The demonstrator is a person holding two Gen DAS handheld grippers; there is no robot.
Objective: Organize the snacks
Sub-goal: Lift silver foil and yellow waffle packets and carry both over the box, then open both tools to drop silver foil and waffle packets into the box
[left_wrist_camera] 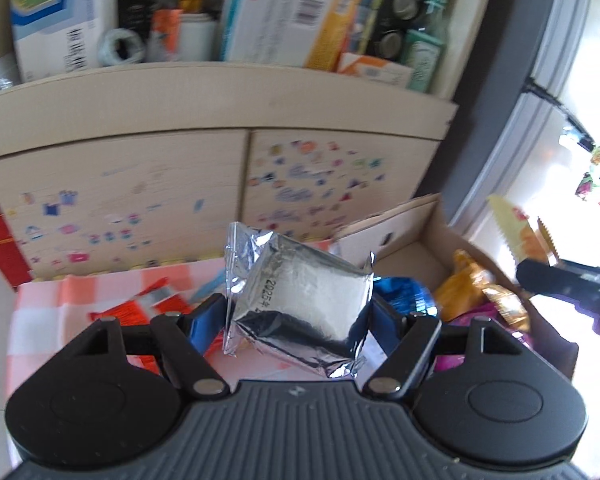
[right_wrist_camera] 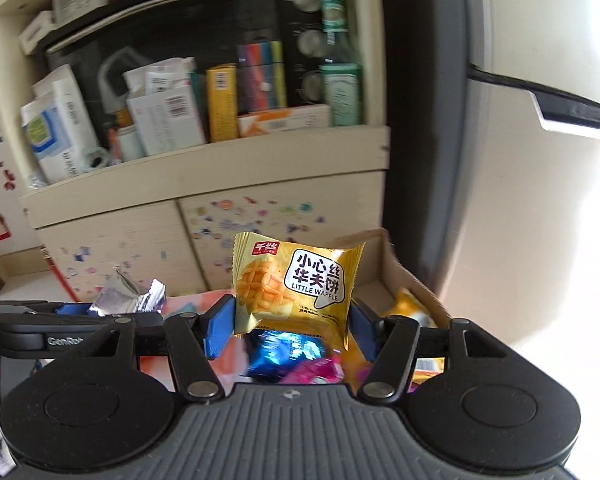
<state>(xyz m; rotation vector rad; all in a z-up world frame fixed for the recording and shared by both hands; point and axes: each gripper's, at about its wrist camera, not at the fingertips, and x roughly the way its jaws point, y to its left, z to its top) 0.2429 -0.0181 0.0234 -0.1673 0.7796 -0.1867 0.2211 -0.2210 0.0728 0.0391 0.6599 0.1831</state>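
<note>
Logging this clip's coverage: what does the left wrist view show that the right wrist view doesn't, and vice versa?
Left wrist only: the silver foil packet's flat face with a printed date, clamped in the left gripper, and red wrappers on the checked cloth.
Right wrist only: the yellow Little Waffle packet's printed front, clamped in the right gripper.
Both: the cardboard box of snacks and the cluttered shelf.

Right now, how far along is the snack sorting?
Partly done: the cardboard box already holds several packets, including a blue one and an orange one. In hand: the left gripper grips a silver foil packet, the right gripper a yellow waffle packet. Left: both held packets, plus red wrappers on the checked cloth.
</note>
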